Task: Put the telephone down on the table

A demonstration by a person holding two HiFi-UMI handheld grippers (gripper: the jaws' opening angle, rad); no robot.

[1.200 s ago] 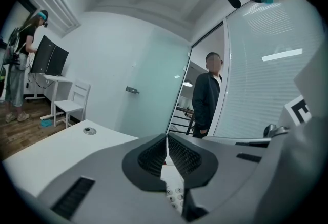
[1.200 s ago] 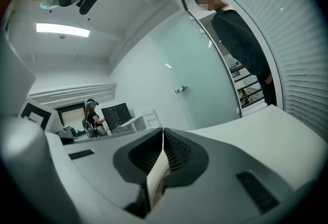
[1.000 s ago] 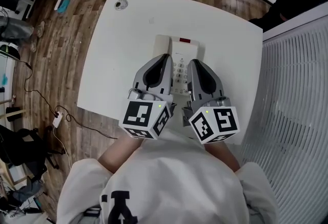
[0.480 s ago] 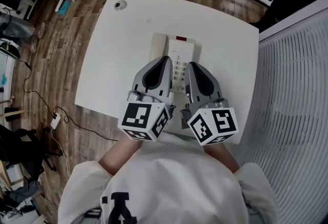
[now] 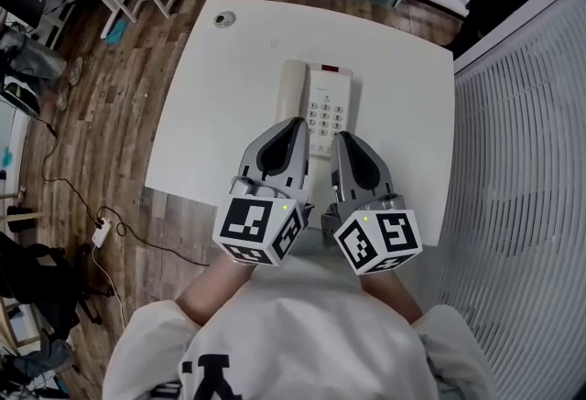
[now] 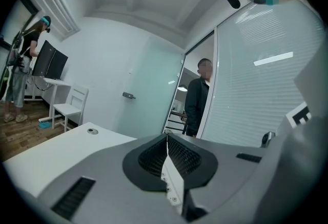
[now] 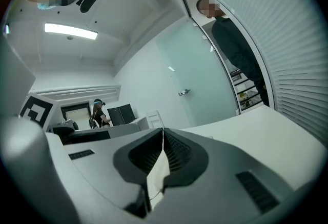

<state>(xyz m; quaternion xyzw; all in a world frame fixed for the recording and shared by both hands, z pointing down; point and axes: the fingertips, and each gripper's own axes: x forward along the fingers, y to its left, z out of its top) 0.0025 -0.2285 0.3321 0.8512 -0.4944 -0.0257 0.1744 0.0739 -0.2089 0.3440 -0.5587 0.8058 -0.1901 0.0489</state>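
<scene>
A white telephone (image 5: 320, 107) lies flat on the white worktop (image 5: 220, 105), over a wood floor (image 5: 101, 114). The left gripper (image 5: 294, 125) and right gripper (image 5: 341, 138) are at its near end, jaws closed and empty.

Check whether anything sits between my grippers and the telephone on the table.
Nothing visible does. The telephone lies on the table; the left gripper and right gripper, both shut and empty, overlap its near end in the head view.
</scene>
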